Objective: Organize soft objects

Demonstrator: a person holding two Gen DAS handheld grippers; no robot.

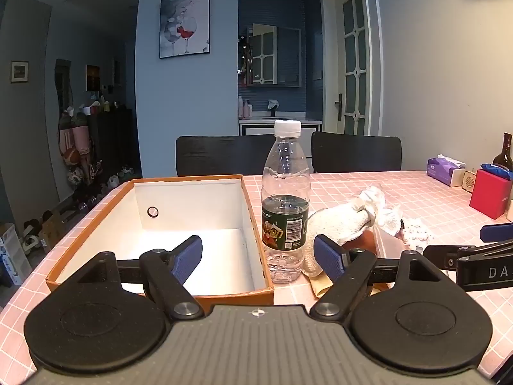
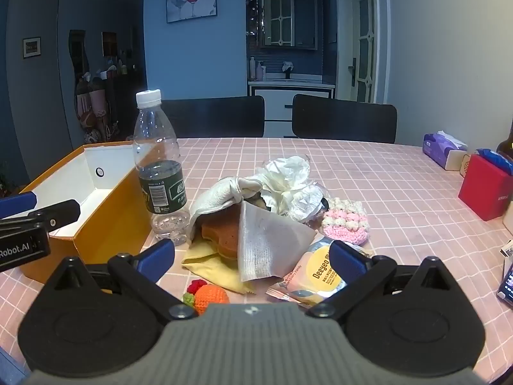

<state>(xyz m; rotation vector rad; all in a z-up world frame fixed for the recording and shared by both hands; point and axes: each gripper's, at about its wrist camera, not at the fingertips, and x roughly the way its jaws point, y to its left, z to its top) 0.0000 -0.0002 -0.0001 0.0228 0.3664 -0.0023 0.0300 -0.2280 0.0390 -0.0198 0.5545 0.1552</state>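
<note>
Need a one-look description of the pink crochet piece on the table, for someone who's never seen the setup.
Start at the orange box on the pink checked tablecloth, pass the water bottle beside it, and cross the heap of cloths to its far right edge. The pink crochet piece sits there: small, rounded, bobbly pink-and-cream rows, the only knitted pink thing in the pile.

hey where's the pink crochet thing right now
In the right wrist view the pink crochet piece lies on the table, right of the soft pile, just behind the Deeyeo packet and beside the crumpled white plastic.
</note>
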